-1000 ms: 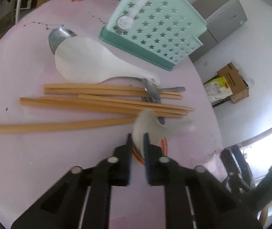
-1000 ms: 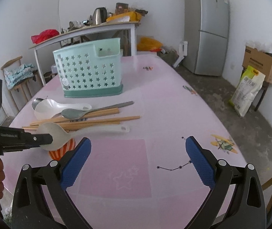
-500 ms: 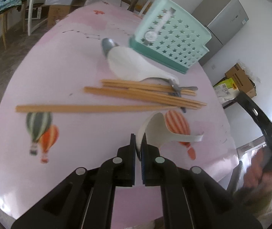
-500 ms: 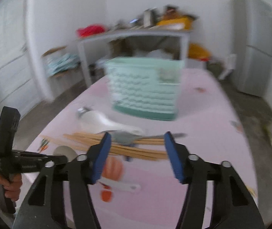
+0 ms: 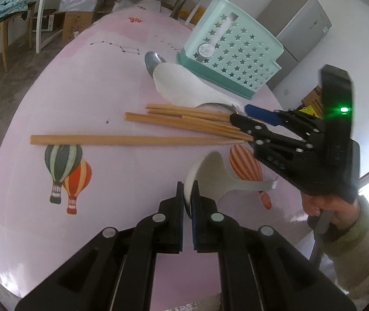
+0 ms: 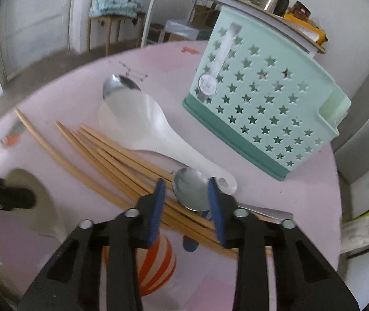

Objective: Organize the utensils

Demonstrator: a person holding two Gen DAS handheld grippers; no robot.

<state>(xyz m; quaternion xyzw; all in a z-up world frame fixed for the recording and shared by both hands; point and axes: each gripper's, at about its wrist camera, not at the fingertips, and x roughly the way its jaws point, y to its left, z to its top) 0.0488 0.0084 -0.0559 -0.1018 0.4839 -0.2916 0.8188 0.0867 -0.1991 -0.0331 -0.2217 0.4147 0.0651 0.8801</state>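
Left gripper is clamped on the bowl rim of a small white spoon, pinching it edge-on so the handle trails off to the right just above the pink table. Gripping the rim probably lets the spoon be carried handle-down into the holder. It is lifted clear of the pile, near the striped balloon print.

Right gripper has just been closing, and its jaws now stand narrow either side of the bowl of a metal spoon. The blue pads look not quite on it yet, so it is straddled rather than held. That spoon lies on top of the chopsticks, its handle running out to the right, so going in at the bowl, the widest and highest part, avoids catching the sticks.

The green star-holed holder stands upright at the back of the table, just behind the pile. Nothing can be seen inside it.

Count:
- White spoons: two, the small held one and a big flat rice paddle.
- Metal spoons: two, the second partly under the paddle's head.
- Chopsticks: about seven; overlap makes the exact number uncertain.
- Holder: one.
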